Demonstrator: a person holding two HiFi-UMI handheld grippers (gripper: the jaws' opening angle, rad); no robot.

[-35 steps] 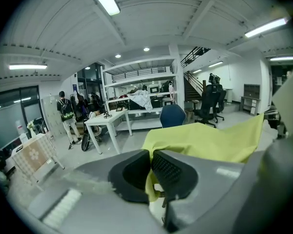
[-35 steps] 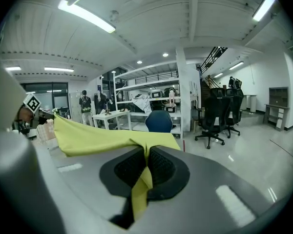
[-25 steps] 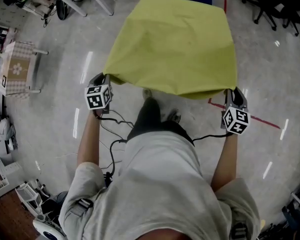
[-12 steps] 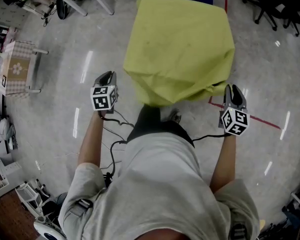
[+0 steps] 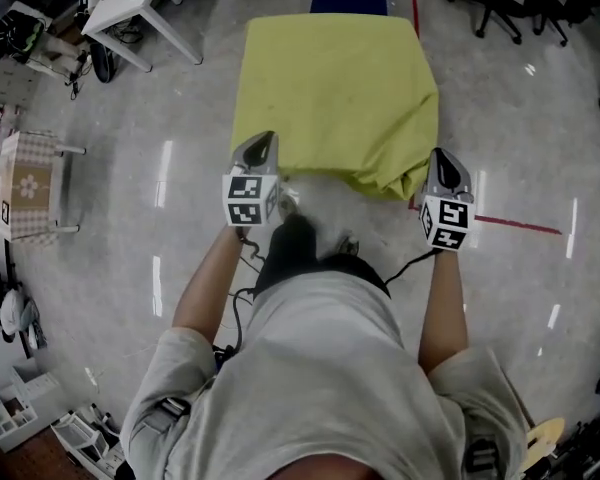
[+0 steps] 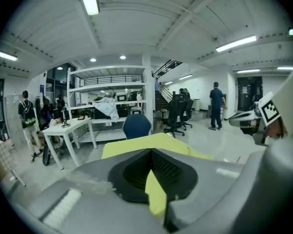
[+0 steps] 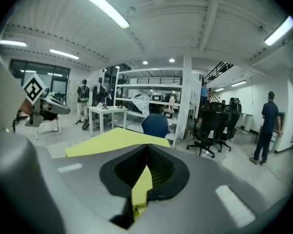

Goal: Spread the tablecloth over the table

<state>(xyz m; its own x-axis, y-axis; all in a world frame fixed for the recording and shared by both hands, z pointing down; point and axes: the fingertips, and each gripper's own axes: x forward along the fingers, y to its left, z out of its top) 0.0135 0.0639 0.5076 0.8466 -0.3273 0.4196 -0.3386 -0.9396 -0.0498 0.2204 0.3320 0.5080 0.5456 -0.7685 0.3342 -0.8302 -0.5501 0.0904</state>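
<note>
Though perhaps slack, tablecloth [image 5: 330,88] in grippers [image 5: 260,148] [image 5: 443,162].

**Head view:** The person wore a light grey short-sleeved T-shirt [image 5: 325,368] and dark trousers [image 5: 292,246]. Dark strap fittings [image 5: 168,408] sat on the shoulders at 7 and 5 o'clock. The left gripper [image 5: 259,143], at 11 o'clock from the shirt, and the right gripper [image 5: 442,158], at 1 o'clock, were pointed grey shells. Each carried a white cube [image 5: 250,198] printed with black square markers. Thin black cables [image 5: 405,264] ran from both grippers to the waist.

**Gripper views:** Each smooth grey jaw housing framed a black recess lined with ribbed pads [image 6: 162,168]. A pale rectangular patch [image 7: 233,204] marked the top of the housing.
</note>
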